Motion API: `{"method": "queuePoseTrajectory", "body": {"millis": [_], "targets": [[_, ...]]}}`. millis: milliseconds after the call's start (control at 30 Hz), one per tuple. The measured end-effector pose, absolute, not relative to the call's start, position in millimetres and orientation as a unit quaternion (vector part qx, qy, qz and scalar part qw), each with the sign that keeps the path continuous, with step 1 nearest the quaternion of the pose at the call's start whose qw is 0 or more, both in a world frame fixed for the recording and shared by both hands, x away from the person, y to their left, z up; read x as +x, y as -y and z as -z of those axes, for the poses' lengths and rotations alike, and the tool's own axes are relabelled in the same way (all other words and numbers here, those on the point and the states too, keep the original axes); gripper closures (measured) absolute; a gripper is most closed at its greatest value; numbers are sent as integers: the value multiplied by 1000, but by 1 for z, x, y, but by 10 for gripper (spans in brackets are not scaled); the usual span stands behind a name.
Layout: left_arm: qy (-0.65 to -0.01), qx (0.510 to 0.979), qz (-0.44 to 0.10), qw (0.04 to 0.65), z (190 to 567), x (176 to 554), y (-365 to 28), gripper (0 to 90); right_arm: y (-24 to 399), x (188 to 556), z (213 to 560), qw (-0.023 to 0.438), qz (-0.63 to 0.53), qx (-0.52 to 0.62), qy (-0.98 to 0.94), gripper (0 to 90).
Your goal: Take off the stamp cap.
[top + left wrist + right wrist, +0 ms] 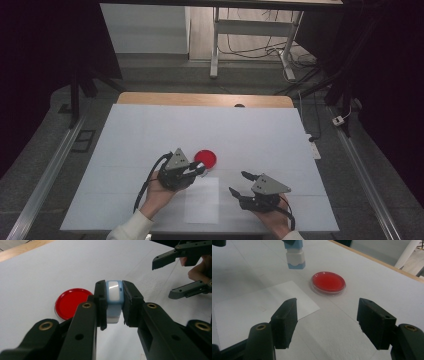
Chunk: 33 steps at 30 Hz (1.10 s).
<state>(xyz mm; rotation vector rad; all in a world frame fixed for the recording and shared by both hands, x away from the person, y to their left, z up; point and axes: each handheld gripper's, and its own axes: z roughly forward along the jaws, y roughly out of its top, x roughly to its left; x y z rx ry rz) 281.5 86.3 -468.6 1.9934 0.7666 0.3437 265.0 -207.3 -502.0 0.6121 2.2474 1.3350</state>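
While both hands sit near the table's front edge:
Left gripper [114, 305]: jaws pinch the small blue-and-white block [114, 298], held above the table [150, 130], just beside the red dish [70, 303].
Right gripper [327, 322]: jaws spread wide, nothing between them, hovering near the white paper sheet [257, 307].
Red dish: flat on the table, apart from the sheet.

This looks like a lab or test room, not a home. A white table [150, 130] with a wooden far edge stands on grey floor, w/ dark curtains at both sides. Beyond the grippers, far behind the table, a metal desk frame [216, 45] stands w/ loose cables [250, 50] under it. To the right of the right gripper [240, 186], past the table edge, a power strip [314, 149] lies on the floor, and metal rails [45, 175] run along both sides.
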Motion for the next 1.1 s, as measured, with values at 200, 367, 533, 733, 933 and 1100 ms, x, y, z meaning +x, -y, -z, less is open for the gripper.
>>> {"method": "queuePoseTrajectory", "body": {"millis": [200,367,533,733,933,1100], "targets": [[-313,813,-141,471,469,281,-87,748,201,265,503,224,-485,218,-817,326],[-312,813,-141,470,469,282,-87,748,194,265,505,221,-484,213,-819,326],[-312,814,-139,469,470,282,-86,748,189,264,506,218,-485,210,-821,326],[-312,814,-139,469,470,282,-85,748,183,263,507,221,-480,208,-823,326],[-313,814,-139,469,471,282,-85,748,179,264,508,216,-480,208,-825,327],[-313,814,-136,470,471,282,-85,748,174,265,509,216,-479,207,-825,326]]}}
